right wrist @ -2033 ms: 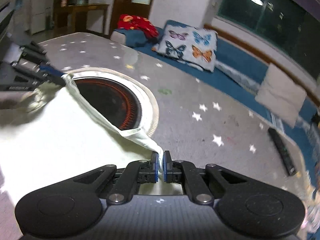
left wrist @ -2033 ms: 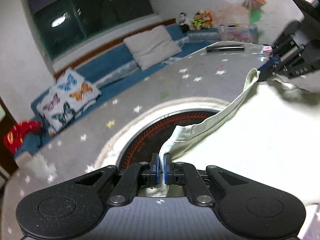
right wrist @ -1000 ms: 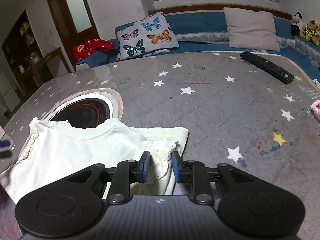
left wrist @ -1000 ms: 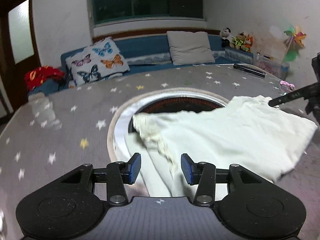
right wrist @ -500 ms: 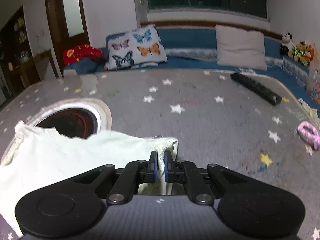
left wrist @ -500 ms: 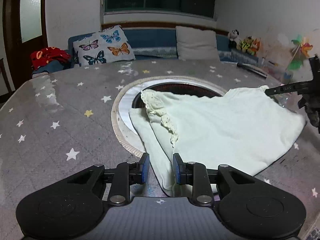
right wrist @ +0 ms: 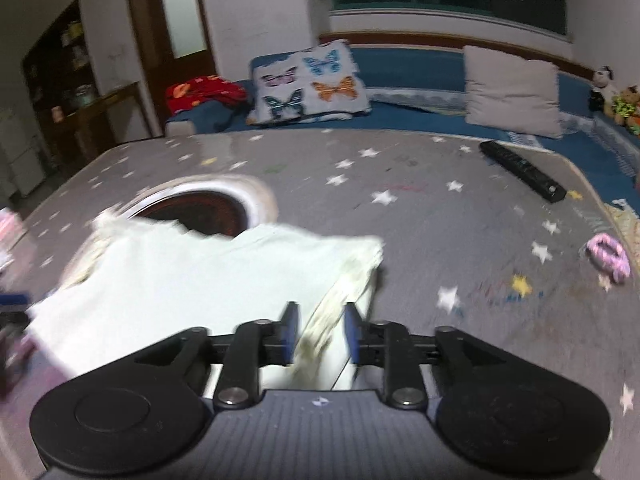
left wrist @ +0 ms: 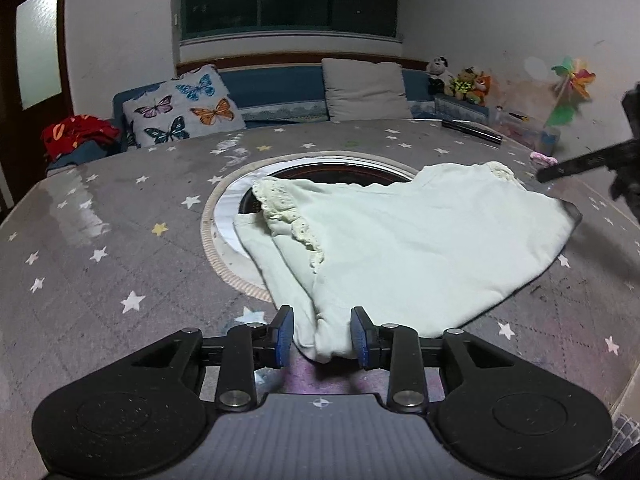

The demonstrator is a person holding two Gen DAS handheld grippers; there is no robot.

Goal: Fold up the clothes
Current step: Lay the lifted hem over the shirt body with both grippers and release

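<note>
The pale shirt (left wrist: 400,248) lay folded on the table (left wrist: 120,240), partly over the round hole (left wrist: 332,172) in the middle. The left gripper (left wrist: 322,338) was opening, a little way apart, with the shirt's near corner loose between its jaws. The right gripper (right wrist: 318,332) was opening too, with the frilly edge (right wrist: 352,276) between its jaws, not squeezed. If a jaw snagged the cloth while pulling away, the fold could come undone.

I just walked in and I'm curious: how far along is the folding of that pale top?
Done: the pale top lies doubled over on the starry table. In hand: left gripper and right gripper are opening, cloth between their jaws. Left: further folds, since it looks wide and uneven.
</note>
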